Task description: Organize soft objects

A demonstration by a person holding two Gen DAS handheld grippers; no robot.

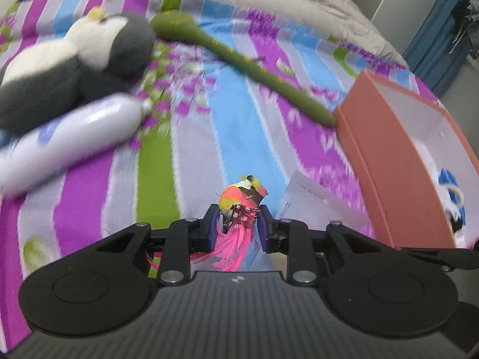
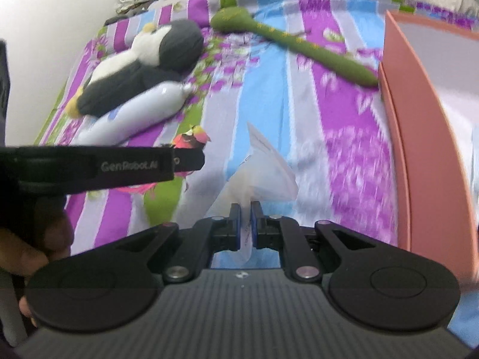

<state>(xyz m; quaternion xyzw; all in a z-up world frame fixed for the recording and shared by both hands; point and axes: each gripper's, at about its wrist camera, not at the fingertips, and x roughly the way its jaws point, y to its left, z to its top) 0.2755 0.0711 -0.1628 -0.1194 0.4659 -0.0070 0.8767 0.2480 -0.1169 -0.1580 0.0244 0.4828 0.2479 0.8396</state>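
Left tongs (image 1: 238, 223) clamped on feathered bird (image 1: 242, 200), low centre. Right tongs (image 2: 245, 224) pinching clear bag (image 2: 263, 173). Penguin (image 1: 69, 62) upper left, box (image 1: 401, 161) at right.

A striped bedspread (image 1: 191, 137) in purple, blue, green and lilac covers the bed – a white bottle (image 1: 69, 140) lies on it, with a blue curtain (image 1: 440, 30) beyond.
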